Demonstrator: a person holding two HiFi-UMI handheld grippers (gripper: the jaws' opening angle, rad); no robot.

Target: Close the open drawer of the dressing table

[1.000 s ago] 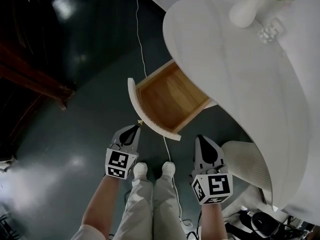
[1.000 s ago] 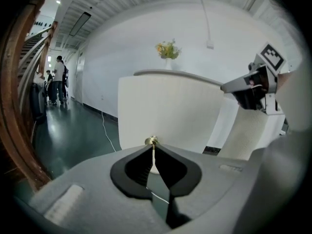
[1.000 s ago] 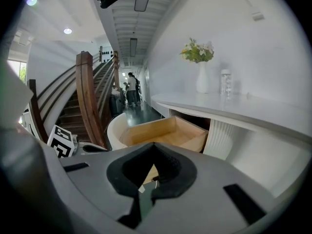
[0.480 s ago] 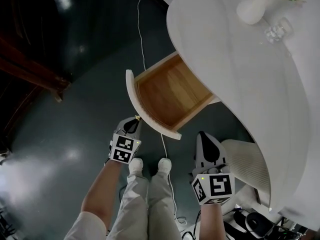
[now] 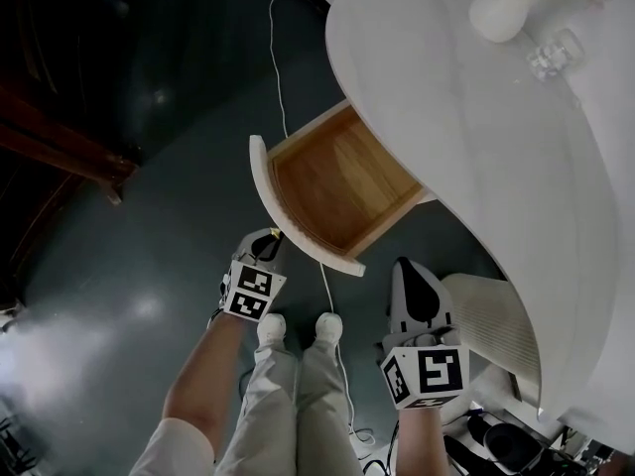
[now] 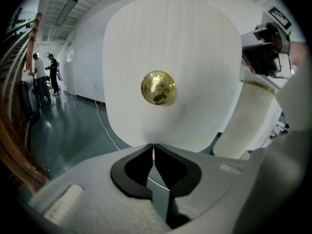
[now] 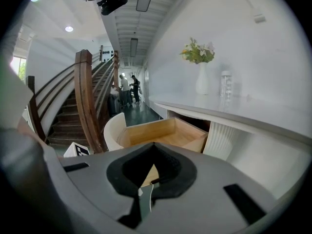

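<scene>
The drawer (image 5: 337, 181) stands open at frame centre, projecting from under the white worktop (image 5: 446, 117). The left tongs (image 6: 153, 146) are closed and empty, just before the drawer's curved front and below its brass knob (image 6: 158, 87); contact not confirmed. The right tongs (image 7: 155, 145) are closed and empty at lower right, apart from the drawer.

Your head view is dim: the floor (image 5: 149, 196) is dark with faint glare spots, and the tabletop (image 5: 446, 137) washes out to white. Both gripper views bend at the edges, with black corners. The knob (image 6: 158, 87) glints, and the foreground is soft.
</scene>
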